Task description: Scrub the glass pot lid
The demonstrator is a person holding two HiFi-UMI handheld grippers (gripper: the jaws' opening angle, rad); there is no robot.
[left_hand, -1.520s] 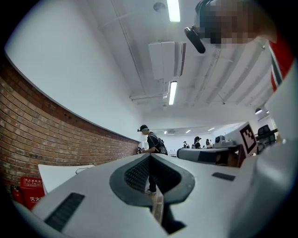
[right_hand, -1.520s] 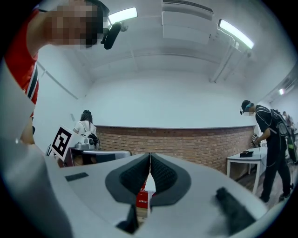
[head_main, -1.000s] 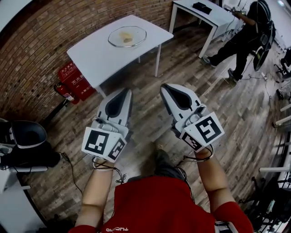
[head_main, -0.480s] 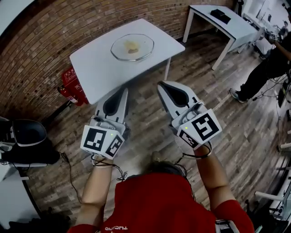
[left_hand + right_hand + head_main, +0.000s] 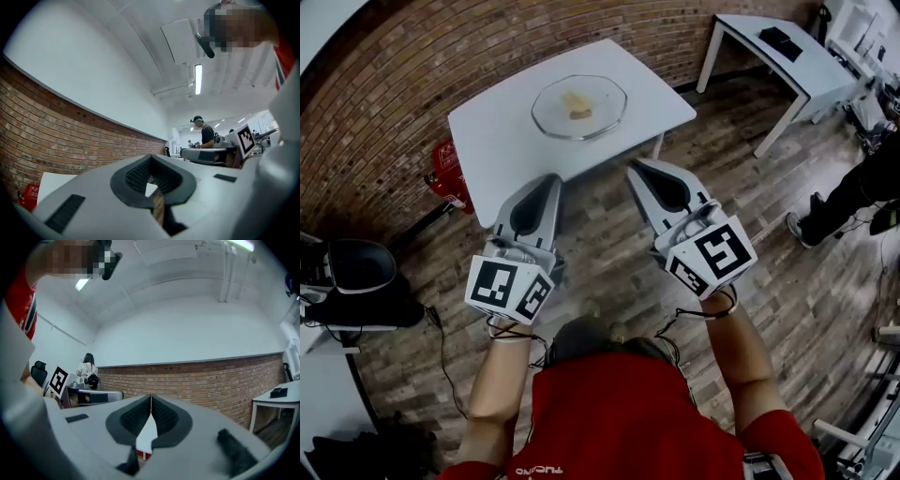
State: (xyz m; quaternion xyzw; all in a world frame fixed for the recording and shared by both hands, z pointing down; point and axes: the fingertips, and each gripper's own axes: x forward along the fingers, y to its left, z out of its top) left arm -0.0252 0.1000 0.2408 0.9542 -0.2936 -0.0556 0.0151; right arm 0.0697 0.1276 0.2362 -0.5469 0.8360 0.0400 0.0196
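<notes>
The left hand-held gripper (image 5: pixel 549 180) and right hand-held gripper (image 5: pixel 637 170) are held closed and empty, as the glass pot lid (image 5: pixel 579 106) toward the surface's (image 5: pixel 502 141) far edge is not yet reached.

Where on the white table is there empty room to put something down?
The white table is bare on its left part, between the glass pot lid and the table's left edge, and at the right corner. The lid fills the middle.

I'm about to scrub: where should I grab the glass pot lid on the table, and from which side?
Take the glass pot lid by its near rim, coming in level from the table's near edge. It lies flat and wide, so likely only that thin edge fits between the jaws.
</notes>
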